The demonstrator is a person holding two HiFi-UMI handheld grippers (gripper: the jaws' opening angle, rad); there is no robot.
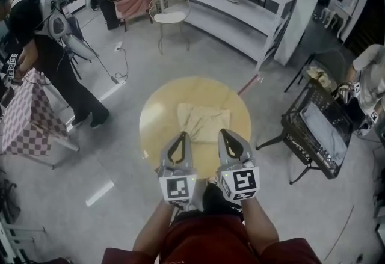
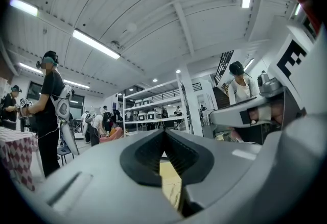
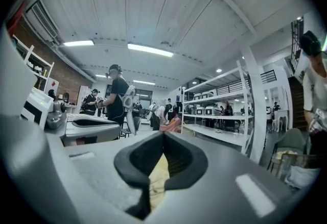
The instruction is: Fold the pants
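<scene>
The round wooden tabletop (image 1: 153, 113) fills the middle of the head view, with a white shelf rack (image 1: 240, 10) far behind it and other people working off to the left and right. On the tabletop, a little right of centre, lie the pale yellow pants (image 1: 203, 122). They are gathered into a compact, roughly square bundle, so the folding looks mostly or wholly done.

Both tools hover side by side over the near part of the tabletop, pointing about level toward the far side. The left hand-held gripper (image 1: 182, 135) sits just at the near left edge of the bundle. Its jaws are closed tip to tip, with only bare wood showing through the gap behind the tips. The right hand-held gripper (image 1: 222, 132) is above the near right edge, closed the same way. Cloth shows below it, but nothing is pinched.

If one more fold is wanted, both sets of jaws would have to open first. Each should then bite a near corner through all the layers. Lifting the two corners together and level keeps the edge straight, and it should be laid squarely onto the far edge. The bundle's top surface looks slightly rumpled, so it may benefit from a flat press.
</scene>
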